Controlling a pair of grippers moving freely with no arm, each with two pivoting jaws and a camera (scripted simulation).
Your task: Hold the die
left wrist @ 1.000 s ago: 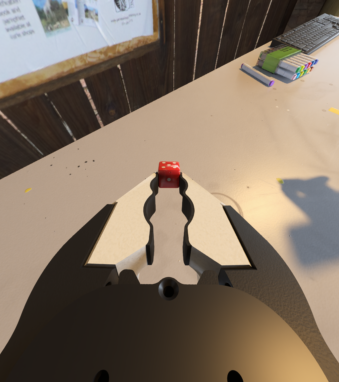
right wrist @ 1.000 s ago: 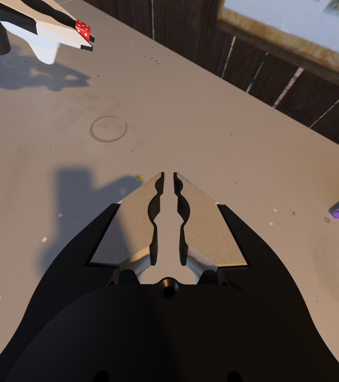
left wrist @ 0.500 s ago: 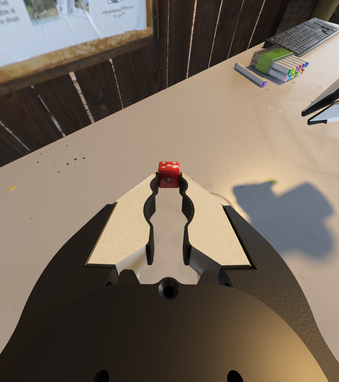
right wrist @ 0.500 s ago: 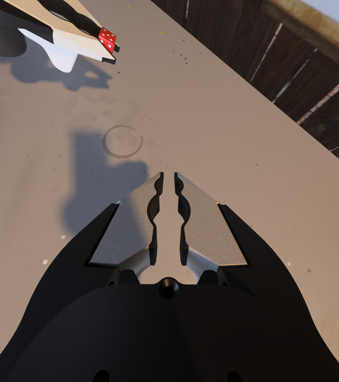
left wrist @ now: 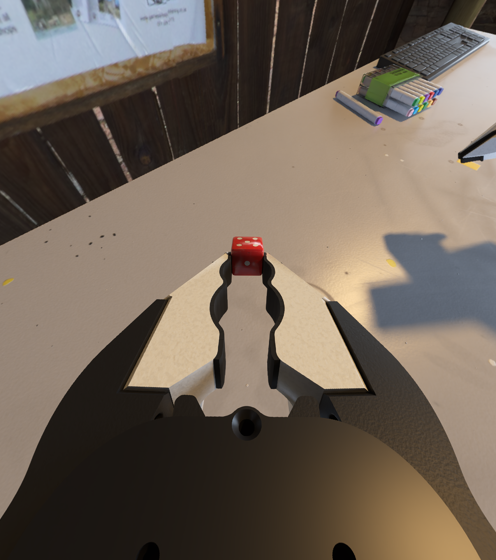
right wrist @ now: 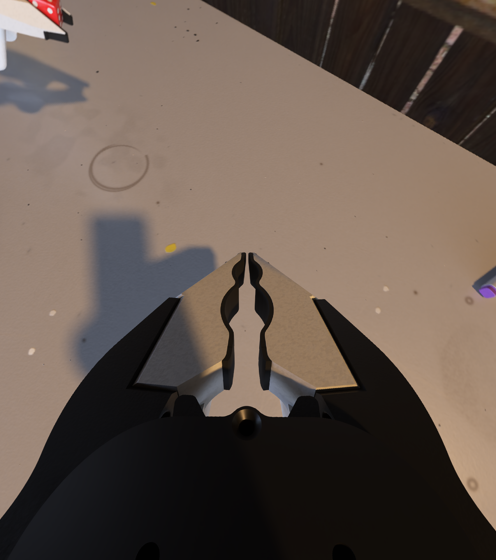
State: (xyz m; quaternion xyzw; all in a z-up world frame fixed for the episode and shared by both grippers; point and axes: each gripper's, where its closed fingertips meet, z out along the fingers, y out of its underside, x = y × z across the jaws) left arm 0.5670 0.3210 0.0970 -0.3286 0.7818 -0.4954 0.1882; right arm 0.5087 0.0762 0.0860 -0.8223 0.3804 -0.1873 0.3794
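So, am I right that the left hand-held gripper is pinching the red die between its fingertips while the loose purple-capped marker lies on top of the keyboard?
Not quite. The left hand-held gripper does pinch the red die between its fingertips, but the loose purple-capped marker lies on the table, beside the marker pack and apart from the keyboard. The left wrist view shows this.

One red die, two tools, one keyboard, one marker pack, one loose marker, one noticeboard.
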